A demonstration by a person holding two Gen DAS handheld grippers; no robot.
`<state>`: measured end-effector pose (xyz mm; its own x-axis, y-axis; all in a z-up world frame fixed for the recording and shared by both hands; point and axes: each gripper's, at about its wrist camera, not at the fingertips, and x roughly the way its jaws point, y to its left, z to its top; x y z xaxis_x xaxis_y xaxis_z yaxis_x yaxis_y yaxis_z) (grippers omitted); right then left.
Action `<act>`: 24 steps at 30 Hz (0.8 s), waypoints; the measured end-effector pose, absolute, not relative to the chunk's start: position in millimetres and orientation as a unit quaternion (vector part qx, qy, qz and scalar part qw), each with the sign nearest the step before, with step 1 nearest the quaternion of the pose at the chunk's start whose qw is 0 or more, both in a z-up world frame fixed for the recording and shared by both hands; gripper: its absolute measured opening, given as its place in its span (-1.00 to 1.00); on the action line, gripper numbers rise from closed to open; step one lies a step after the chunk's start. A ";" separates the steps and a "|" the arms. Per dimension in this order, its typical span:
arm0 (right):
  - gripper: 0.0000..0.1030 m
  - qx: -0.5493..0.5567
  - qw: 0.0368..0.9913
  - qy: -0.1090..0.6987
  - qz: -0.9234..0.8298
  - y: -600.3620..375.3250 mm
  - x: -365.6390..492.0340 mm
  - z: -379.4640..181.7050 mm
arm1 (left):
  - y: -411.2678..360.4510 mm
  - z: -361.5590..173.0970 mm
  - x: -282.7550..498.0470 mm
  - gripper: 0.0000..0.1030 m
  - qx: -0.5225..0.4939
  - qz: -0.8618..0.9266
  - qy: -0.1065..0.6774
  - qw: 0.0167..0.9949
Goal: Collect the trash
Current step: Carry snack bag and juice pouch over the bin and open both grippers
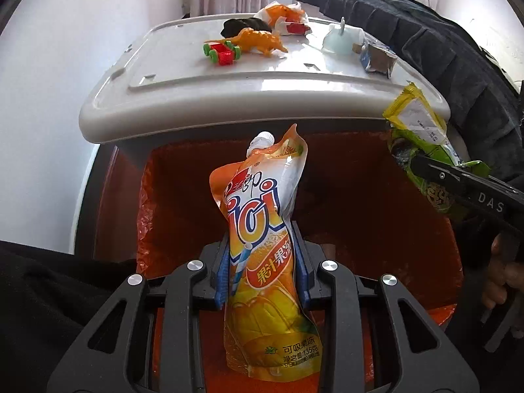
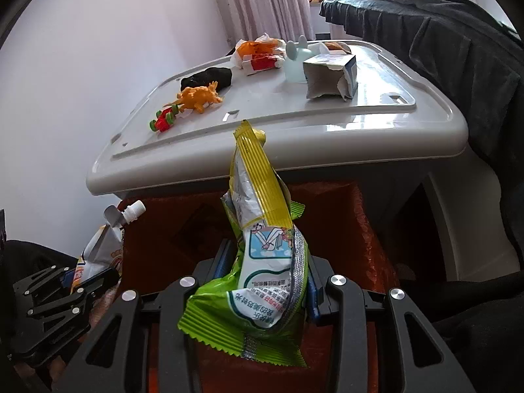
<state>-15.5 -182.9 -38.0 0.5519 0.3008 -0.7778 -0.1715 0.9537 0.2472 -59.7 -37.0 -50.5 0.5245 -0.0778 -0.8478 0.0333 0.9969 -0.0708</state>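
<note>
My left gripper (image 1: 262,245) is shut on an orange juice-jelly pouch (image 1: 262,229) with a white cap, held upright over an orange-lined bin (image 1: 360,196). My right gripper (image 2: 265,262) is shut on a green and yellow snack wrapper (image 2: 262,229), held over the same bin (image 2: 344,222). The right gripper with its wrapper (image 1: 422,137) shows at the right of the left wrist view. The left gripper (image 2: 75,288) and its pouch (image 2: 104,245) show at the lower left of the right wrist view.
Behind the bin stands a white table (image 1: 229,78) with an orange toy dinosaur (image 1: 258,41), a red and green toy car (image 1: 222,53), a black lump (image 1: 244,26), crumpled wrappers (image 1: 288,21), a pale blue object (image 1: 340,41) and a torn carton (image 2: 330,77). Dark fabric (image 1: 442,52) lies at the right.
</note>
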 end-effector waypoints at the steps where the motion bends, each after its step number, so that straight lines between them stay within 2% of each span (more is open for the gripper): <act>1: -0.25 0.069 0.878 0.453 0.136 -181.7 -15.7 -38.1 | -36.6 -50.4 -61.1 -0.41 -0.023 -0.032 0.486 0.873; 11: -0.24 0.066 0.875 0.458 0.143 -181.6 -19.5 -38.0 | -41.5 -48.1 -65.7 -0.40 -0.010 -0.034 0.486 0.873; 14: -0.17 0.065 0.873 0.462 0.144 -181.5 -19.7 -39.2 | -41.3 -49.9 -65.1 -0.37 -0.009 -0.032 0.490 0.871; 15: -0.12 0.063 0.869 0.468 0.146 -180.7 -19.3 -41.1 | -42.1 -51.2 -64.5 -0.32 -0.006 -0.029 0.493 0.870; 16: -0.12 0.060 0.868 0.471 0.144 -179.8 -19.2 -42.6 | -42.9 -51.7 -64.4 -0.08 -0.003 -0.028 0.495 0.868; 17: -0.06 0.056 0.869 0.471 0.140 -179.3 -19.6 -43.2 | -43.7 -52.5 -64.2 0.32 0.002 -0.023 0.497 0.867; 18: 0.07 0.053 0.870 0.471 0.135 -179.5 -19.9 -43.2 | -44.8 -53.0 -64.4 0.49 0.008 -0.018 0.499 0.867; 19: 0.18 0.055 0.872 0.469 0.133 -181.0 -20.2 -42.0 | -45.6 -52.4 -65.4 0.57 0.015 -0.011 0.496 0.868; 24: 0.25 0.083 0.880 0.453 0.117 -194.9 -20.9 -36.4 | -47.8 -53.1 -67.6 0.59 0.025 -0.013 0.496 0.868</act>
<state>-20.9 -194.9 -36.4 0.5614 0.2813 -0.7783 -0.1307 0.9588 0.2522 -67.6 -47.8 -53.1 0.5085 0.0011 -0.8610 0.0476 0.9984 0.0294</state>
